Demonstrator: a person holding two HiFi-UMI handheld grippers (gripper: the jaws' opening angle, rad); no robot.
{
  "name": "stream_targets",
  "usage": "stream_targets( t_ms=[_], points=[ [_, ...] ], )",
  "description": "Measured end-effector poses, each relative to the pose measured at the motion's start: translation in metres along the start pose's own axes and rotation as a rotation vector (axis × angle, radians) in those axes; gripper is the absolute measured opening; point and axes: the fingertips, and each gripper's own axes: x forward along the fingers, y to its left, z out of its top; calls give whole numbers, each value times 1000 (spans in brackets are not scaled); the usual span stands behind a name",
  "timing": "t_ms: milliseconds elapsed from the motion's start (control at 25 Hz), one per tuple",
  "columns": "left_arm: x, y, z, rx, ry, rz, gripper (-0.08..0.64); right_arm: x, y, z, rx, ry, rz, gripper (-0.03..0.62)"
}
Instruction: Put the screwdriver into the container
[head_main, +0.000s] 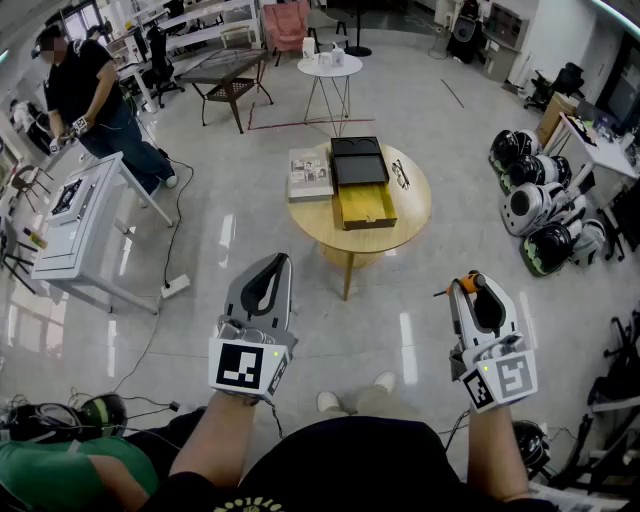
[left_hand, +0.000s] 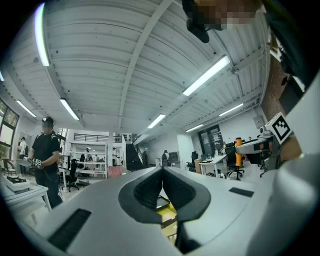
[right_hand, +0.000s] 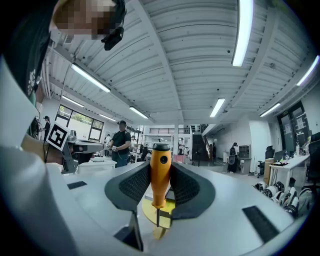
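Observation:
An orange-handled screwdriver (right_hand: 160, 172) stands upright between the pads of my right gripper (right_hand: 160, 187), shaft pointing down, and the gripper is shut on its handle. The head view shows that gripper (head_main: 470, 284) low at the right, near my body, with the orange handle (head_main: 467, 284) at its tip. My left gripper (head_main: 272, 263) is low at the left, jaws shut with nothing between them (left_hand: 162, 182). The yellow open container (head_main: 366, 205) lies on the round wooden table (head_main: 415, 205) well ahead of both grippers.
On the table are a black box (head_main: 358, 160), a book (head_main: 310, 173) and glasses (head_main: 400, 173). A white side table (head_main: 330, 66) stands beyond. A person (head_main: 95, 95) works at a white bench (head_main: 75, 215) on the left. Helmets (head_main: 535, 205) crowd the right; a cable (head_main: 170, 250) crosses the floor.

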Motion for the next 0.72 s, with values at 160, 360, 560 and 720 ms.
stream_targets(
  t_ms=[160,360,560,720],
  points=[
    [-13,10,3,-2,4,12,17,0,14,10,-12,-12,10,138],
    [-19,14,4,-1,2,20,17,-1,23,15,-17,-18,22,138],
    [-13,15,2,3,6,22,17,5,18,12,-8,-7,27,138],
    [-8,18,-8,3,24,27,17,13,14,4,-4,5,31,138]
  ],
)
